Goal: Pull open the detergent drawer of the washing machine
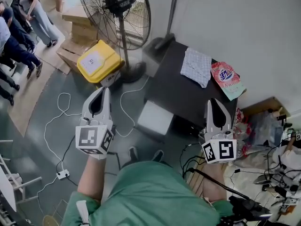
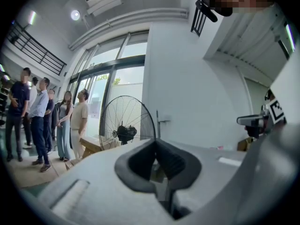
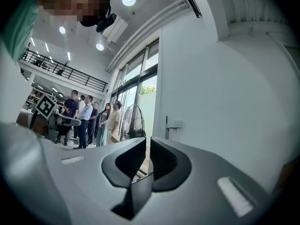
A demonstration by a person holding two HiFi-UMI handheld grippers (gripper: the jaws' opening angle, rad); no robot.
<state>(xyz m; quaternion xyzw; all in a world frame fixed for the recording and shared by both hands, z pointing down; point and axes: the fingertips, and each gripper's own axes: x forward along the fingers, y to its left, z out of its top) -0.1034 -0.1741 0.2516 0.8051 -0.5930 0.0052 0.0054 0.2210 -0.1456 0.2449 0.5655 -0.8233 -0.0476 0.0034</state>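
**Both grippers shut and empty, drawer not found**

I have the left gripper (image 1: 104,89) held out over the floor (image 1: 28,149). Its jaws are closed tip to tip with nothing between them. Past its pads, its own view shows only the fan (image 1: 117,8), a pale wall and some people (image 1: 28,8).

The right gripper (image 1: 214,101) sits over the near edge of the black table (image 1: 174,93). Its jaws are drawn together as well, with only a thin slit between the pads and nothing in it. The two grippers point level, well apart from each other, and touch nothing.

On the table lie a cloth (image 1: 196,66) and, just beside it to the right, a pink packet (image 1: 225,76). A white box (image 1: 153,117) sits on the floor against the table's left side. The fan stands beyond the left gripper, with a yellow box (image 1: 99,60) near its base. Cables (image 1: 56,121) loop across the floor to a power strip (image 1: 62,174). The people stand at the upper left of the head view.

I cannot pick out the washing machine or its drawer in any view.
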